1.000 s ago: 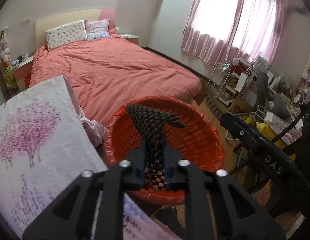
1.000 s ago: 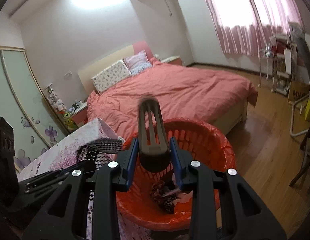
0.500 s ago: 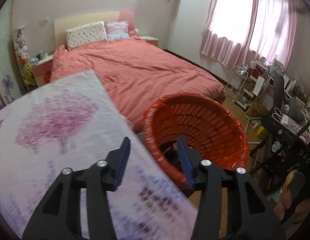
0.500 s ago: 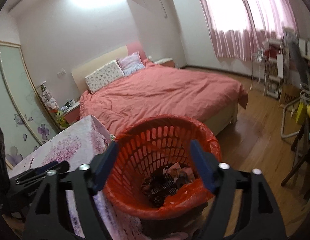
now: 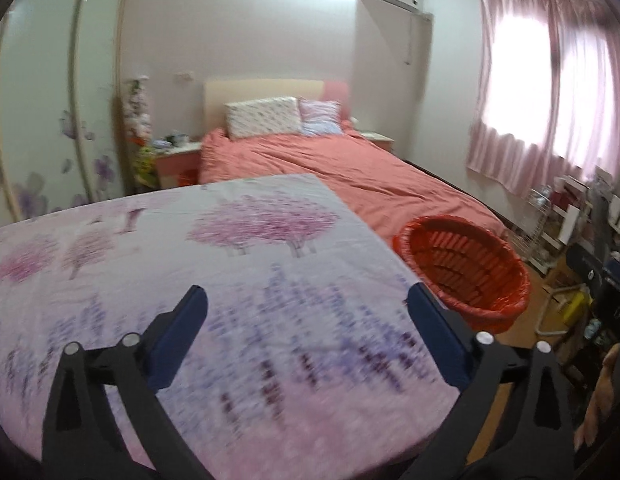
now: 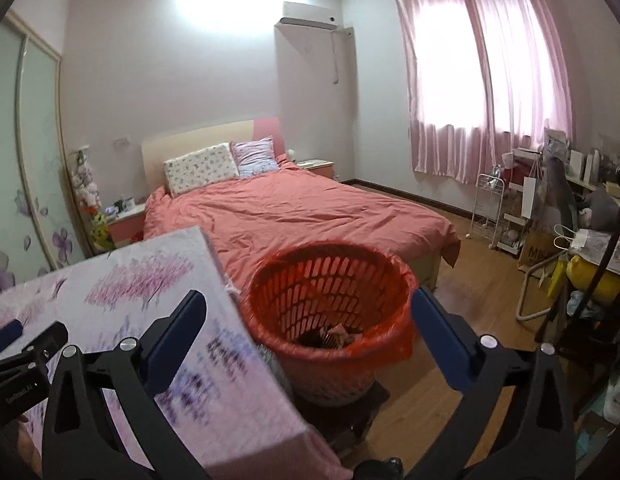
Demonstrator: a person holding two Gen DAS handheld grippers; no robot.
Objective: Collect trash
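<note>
The red plastic trash basket (image 6: pixel 330 300) with a red liner stands on the floor beside the table, and scraps of trash (image 6: pixel 330 334) lie at its bottom. It also shows in the left wrist view (image 5: pixel 466 268), to the right. My right gripper (image 6: pixel 308 328) is open and empty, in front of the basket. My left gripper (image 5: pixel 308 328) is open and empty above the table covered with a cloth printed with pink trees (image 5: pixel 214 264). The left gripper's body shows at the lower left of the right wrist view (image 6: pixel 22 354).
A bed with a salmon cover (image 6: pixel 294 216) lies behind the basket. A cluttered desk and white rack (image 6: pixel 550 224) stand at the right under pink curtains. Wooden floor (image 6: pixel 478 280) lies between bed and desk. A nightstand (image 5: pixel 176 160) and sliding wardrobe doors (image 5: pixel 42 120) are at the left.
Both grippers have let go of the items they held over the basket and opened wide. The left gripper has swung left, back over the table. The right gripper has pulled back from the basket.
</note>
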